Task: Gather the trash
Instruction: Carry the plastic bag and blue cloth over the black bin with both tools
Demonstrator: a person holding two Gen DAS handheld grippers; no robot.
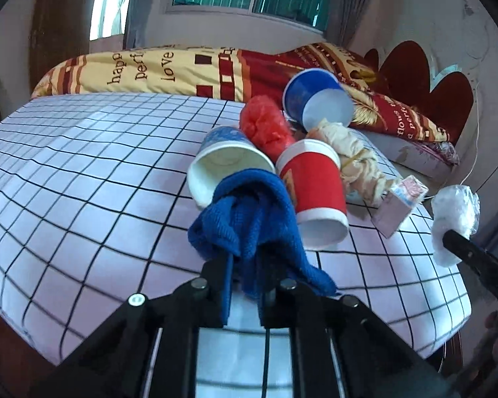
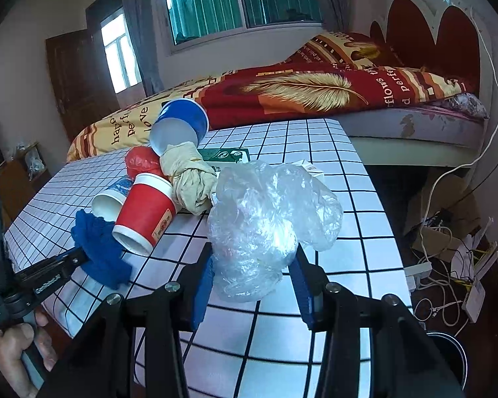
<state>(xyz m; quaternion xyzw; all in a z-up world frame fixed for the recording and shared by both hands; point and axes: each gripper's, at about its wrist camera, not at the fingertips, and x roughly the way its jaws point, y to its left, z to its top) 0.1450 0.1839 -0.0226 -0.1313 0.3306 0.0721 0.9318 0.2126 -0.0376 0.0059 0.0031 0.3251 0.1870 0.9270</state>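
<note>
My left gripper (image 1: 245,265) is shut on a blue cloth (image 1: 249,219) that droops over its fingers, just in front of a tipped white paper cup (image 1: 222,162) and a red cup (image 1: 312,185). My right gripper (image 2: 254,265) is shut on a crumpled clear plastic bag (image 2: 265,225), held above the checked tablecloth (image 2: 348,232). Behind lie a blue cup (image 2: 182,122), a red plastic bag (image 1: 265,122), a knotted beige bag (image 2: 189,179), a pink carton (image 1: 398,202) and a green box (image 2: 229,156).
A bed with a red and yellow quilt (image 2: 298,93) runs behind the table. On the floor to the right are cables and boxes (image 2: 448,265) and a dark bin (image 2: 448,348). A person's hand (image 2: 13,348) grips the left handle.
</note>
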